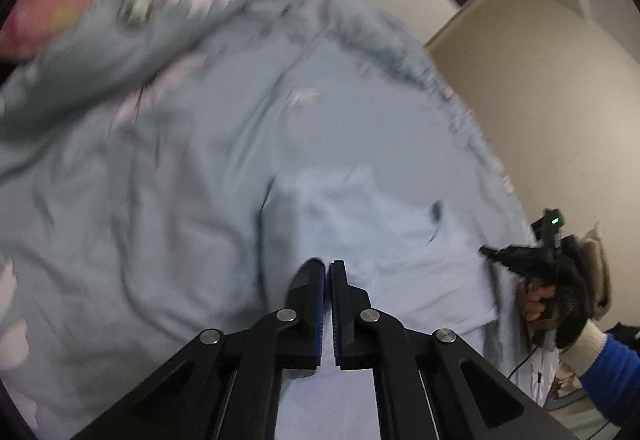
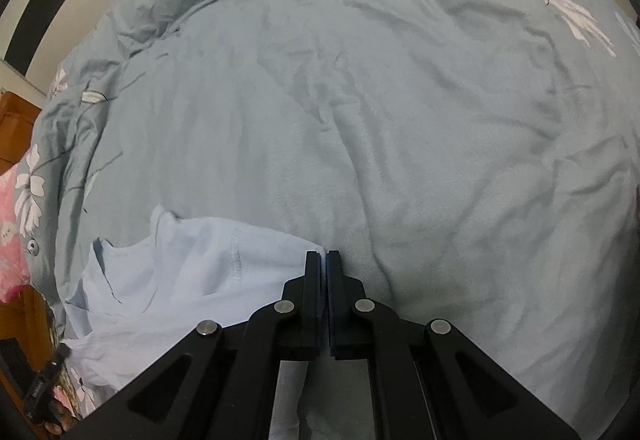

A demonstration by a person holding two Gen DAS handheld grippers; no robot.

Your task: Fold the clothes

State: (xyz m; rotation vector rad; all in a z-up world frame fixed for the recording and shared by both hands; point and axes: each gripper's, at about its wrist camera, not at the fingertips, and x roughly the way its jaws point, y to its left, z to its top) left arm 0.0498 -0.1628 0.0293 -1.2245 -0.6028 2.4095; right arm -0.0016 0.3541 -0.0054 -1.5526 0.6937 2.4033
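Note:
A pale blue garment [image 1: 380, 240] lies on a grey-blue bedspread [image 1: 160, 180]. My left gripper [image 1: 329, 268] is shut on the garment's near edge; cloth shows between its pads. In the right wrist view the same garment [image 2: 192, 272] lies crumpled at lower left. My right gripper [image 2: 324, 256] is shut on its right edge, and cloth hangs below the jaws. The right gripper also shows in the left wrist view [image 1: 520, 256], held in a hand at the garment's far right edge.
The bedspread [image 2: 380, 120] has white flower prints and many wrinkles. A pink pillow [image 1: 60, 0] lies at the upper left, and also shows in the right wrist view [image 2: 12, 232]. A beige wall [image 1: 540, 100] runs along the right of the bed. Wooden furniture [image 2: 12, 120] stands at the left.

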